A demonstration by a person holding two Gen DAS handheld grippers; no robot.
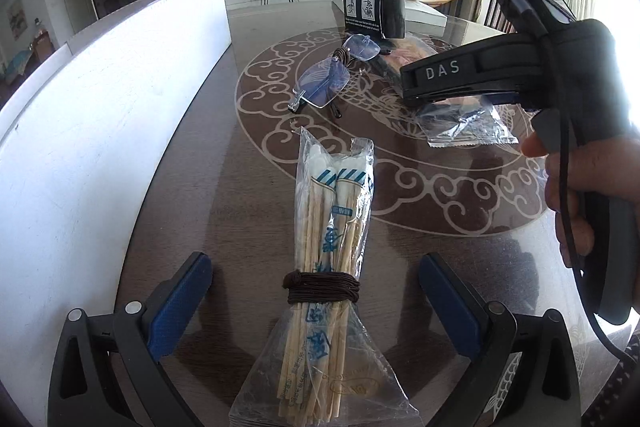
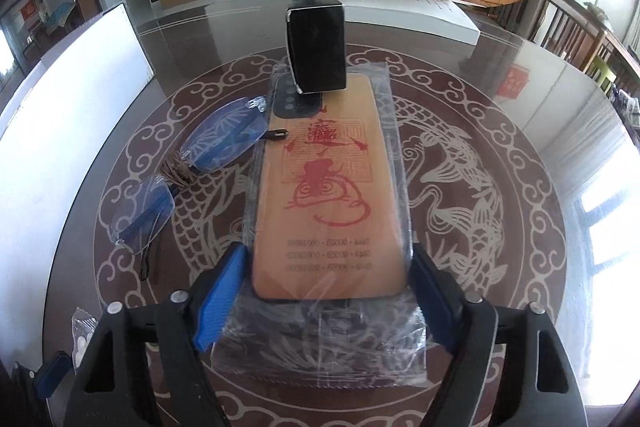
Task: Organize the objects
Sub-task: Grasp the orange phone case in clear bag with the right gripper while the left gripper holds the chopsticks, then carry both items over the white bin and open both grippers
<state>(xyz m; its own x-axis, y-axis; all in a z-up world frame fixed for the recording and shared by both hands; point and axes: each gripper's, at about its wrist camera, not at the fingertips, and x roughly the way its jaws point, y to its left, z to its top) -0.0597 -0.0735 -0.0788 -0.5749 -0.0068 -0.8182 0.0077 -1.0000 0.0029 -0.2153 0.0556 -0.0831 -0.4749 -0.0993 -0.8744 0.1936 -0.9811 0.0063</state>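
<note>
Right hand-held gripper [image 1: 412, 91], lettered "DAS", brackets the red-printed phone case [image 2: 332, 195].

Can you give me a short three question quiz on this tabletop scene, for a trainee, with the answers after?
1. True or false: the left gripper is shut on the chopstick bundle.
2. What sits between the right gripper's fingers? A) the glasses B) the orange phone case in clear wrap C) the black box
3. What is wound around the chopstick bundle near its lower part?

Key
1. False: both fingers stand apart from the bundle, one on each side.
2. B. The pictures do not settle whether the pads touch the wrap.
3. A dark brown cord.
</note>
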